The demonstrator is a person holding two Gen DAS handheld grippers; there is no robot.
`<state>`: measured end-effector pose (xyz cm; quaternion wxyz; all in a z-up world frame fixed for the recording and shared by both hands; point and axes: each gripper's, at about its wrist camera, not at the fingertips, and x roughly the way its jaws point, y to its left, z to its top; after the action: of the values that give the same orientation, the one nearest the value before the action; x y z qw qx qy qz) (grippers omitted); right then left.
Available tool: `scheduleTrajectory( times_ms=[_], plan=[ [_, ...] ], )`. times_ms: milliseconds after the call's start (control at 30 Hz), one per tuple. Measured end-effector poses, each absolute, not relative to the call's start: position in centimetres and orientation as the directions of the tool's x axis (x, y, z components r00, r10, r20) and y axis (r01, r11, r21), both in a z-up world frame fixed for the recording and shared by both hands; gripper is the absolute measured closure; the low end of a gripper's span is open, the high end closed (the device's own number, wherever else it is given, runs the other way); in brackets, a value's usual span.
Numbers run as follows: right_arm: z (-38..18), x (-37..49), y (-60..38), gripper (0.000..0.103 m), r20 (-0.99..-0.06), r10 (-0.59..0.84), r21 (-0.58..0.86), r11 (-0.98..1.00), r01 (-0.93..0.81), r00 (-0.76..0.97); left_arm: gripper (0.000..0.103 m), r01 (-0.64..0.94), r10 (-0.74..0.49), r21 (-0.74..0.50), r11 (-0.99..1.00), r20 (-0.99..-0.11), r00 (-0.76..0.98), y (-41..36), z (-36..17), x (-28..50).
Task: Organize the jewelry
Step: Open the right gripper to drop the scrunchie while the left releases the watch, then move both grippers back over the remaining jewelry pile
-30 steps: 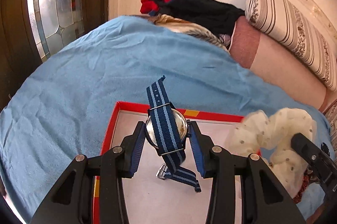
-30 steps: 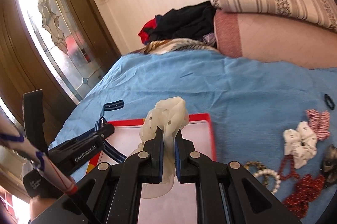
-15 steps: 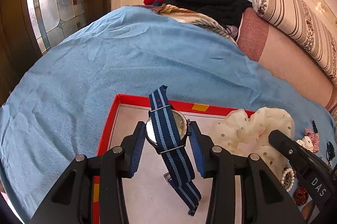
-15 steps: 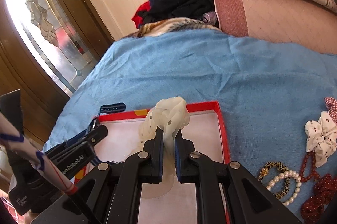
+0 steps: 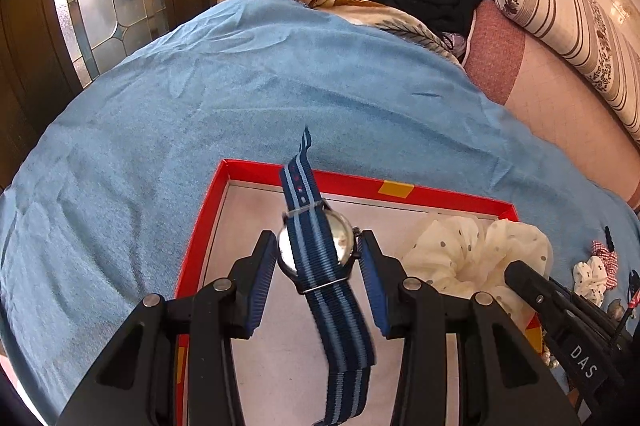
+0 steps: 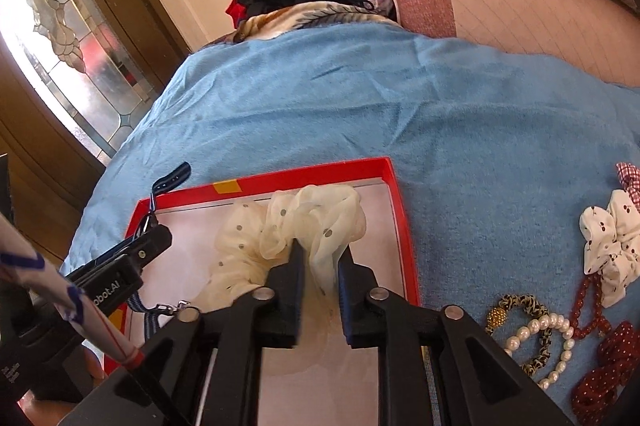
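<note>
We see left tongs (image 5: 318,258) clamped on watch (image 5: 316,246) case, strap dangling over red tray (image 5: 200,230), kept off bed for clean drop. Right tongs (image 6: 322,262) opening, cream scrunchie (image 6: 288,230) between pads, settling in tray. Bracelets (image 6: 536,338) wait on blanket (image 6: 460,114).

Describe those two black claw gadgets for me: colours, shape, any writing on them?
Both are matte black plastic tongs with silver rivets. The left gripper has ribbed blue pads on its fingers. The right gripper looks alike. White lettering shows on each body, only partly readable.
</note>
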<state>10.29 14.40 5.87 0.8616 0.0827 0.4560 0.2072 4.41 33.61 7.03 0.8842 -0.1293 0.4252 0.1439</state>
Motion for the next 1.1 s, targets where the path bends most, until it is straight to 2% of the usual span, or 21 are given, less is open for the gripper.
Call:
scheduleTrajectory(
  times_ms=[133,167,367,600,867,1000,1100],
  plan=[
    [5.7,10.4,14.1,0.055,-0.764,0.426,0.333,0.904,-0.270,0.485,0.055,-0.370,0.152,-0.108,0.923,-0.782,0.605,33.6,7.4,4.2],
    [5.7,10.3,14.1,0.054,-0.765,0.424,0.332,0.905,-0.267,0.485,0.055,-0.371,0.155,-0.106,0.922,-0.779,0.607,33.6,7.5,4.2],
    [7.6,8.9,12.7,0.054,-0.755,0.432,0.338,0.901,-0.273,0.493,0.054,-0.379,0.156,-0.144,0.914,-0.737,0.658,33.5,9.6,3.5],
    [12.3,2.6,6.7,0.054,-0.695,0.455,0.349,0.890,-0.293,0.556,0.054,-0.319,0.134,-0.166,0.933,-0.662,0.737,30.7,13.5,1.2],
    [15.6,-7.5,-2.3,0.048,-0.634,0.400,0.305,0.916,-0.261,0.662,0.054,-0.160,0.016,-0.202,0.966,-0.573,0.819,22.4,19.0,-5.0],
    [17.7,-10.6,-6.8,0.048,-0.600,0.372,0.320,0.923,-0.214,0.708,0.054,-0.068,-0.077,-0.244,0.967,-0.537,0.840,18.0,22.4,-8.3],
    [20.0,-12.6,-9.8,0.048,-0.554,0.373,0.372,0.911,-0.179,0.744,0.054,0.010,-0.119,-0.219,0.976,-0.492,0.863,14.4,26.3,-10.7]
  ],
)
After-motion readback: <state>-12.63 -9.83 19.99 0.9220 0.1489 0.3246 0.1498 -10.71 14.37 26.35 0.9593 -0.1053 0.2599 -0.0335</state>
